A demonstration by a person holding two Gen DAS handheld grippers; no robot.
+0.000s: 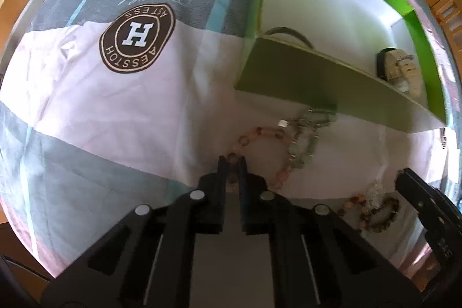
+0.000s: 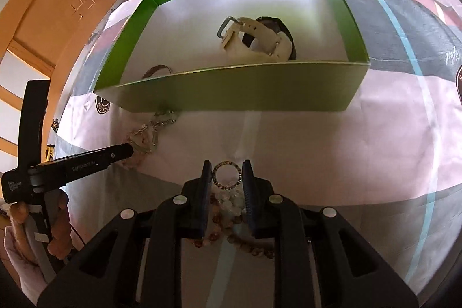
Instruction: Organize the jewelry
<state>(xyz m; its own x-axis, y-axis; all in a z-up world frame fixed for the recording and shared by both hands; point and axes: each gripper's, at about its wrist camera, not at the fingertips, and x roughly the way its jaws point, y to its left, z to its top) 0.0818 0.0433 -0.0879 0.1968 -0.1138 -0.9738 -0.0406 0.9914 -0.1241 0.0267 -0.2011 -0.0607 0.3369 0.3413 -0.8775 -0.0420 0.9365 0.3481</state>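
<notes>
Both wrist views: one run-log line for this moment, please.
left gripper: shut on pink bead bracelet | right gripper: fingers astride bracelet pile, not pressing | green box: holds watch

You've got 1 green box (image 2: 231, 103), 2 watches inside: 1 cream-strap (image 2: 260, 39), 1 dark-strap (image 1: 286, 32). Approx 4 bead bracelets on the bedsheet (image 1: 115, 111), plus 1 ring-shaped piece (image 2: 227, 174).

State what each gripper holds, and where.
Left gripper pinches the pink bead bracelet at one bead. Right gripper straddles a ring; grip unclear.
</notes>
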